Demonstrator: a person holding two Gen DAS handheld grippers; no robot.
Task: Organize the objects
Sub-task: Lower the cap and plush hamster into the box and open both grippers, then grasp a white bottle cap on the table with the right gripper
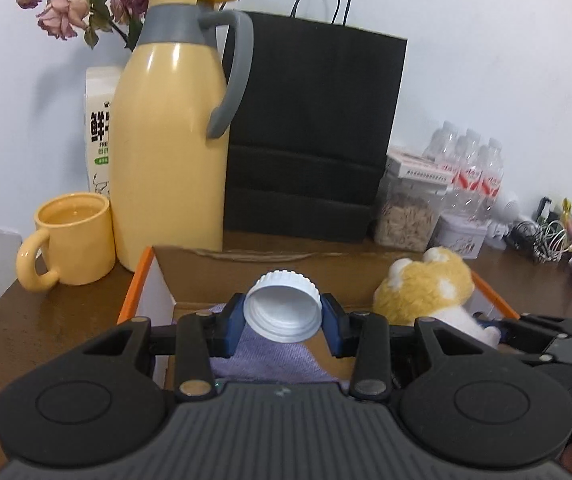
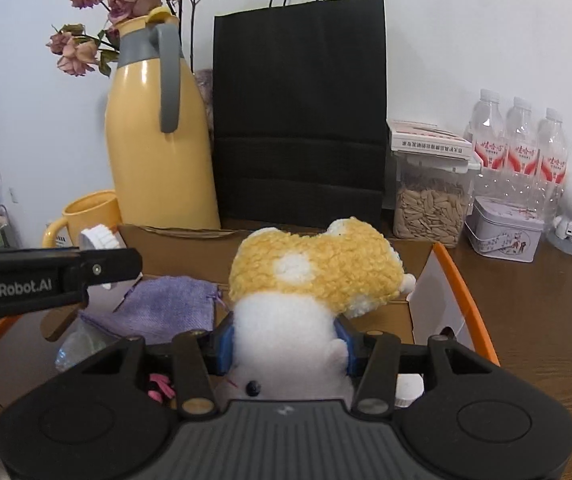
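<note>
My left gripper point(image 1: 283, 322) is shut on a white ribbed screw cap point(image 1: 283, 306), its open side facing the camera, held above an open cardboard box point(image 1: 205, 276) with orange edges. My right gripper point(image 2: 286, 340) is shut on the white body of a yellow-and-white plush toy point(image 2: 314, 272), also over the box point(image 2: 426, 304). A purple cloth pouch point(image 2: 165, 308) lies inside the box, seen too in the left wrist view as the pouch point(image 1: 269, 360). The plush point(image 1: 426, 292) and the right gripper show at the right of the left view; the left gripper arm with the cap point(image 2: 99, 238) crosses the right view's left side.
Behind the box stand a yellow thermos jug point(image 1: 169, 132), a yellow mug point(image 1: 71, 240), a milk carton point(image 1: 99, 128), dried roses, and a black paper bag point(image 1: 314, 132). To the right are a seed jar point(image 2: 430, 208), a tin point(image 2: 506, 230), water bottles point(image 2: 518, 148) and cables on the brown table point(image 2: 546, 312).
</note>
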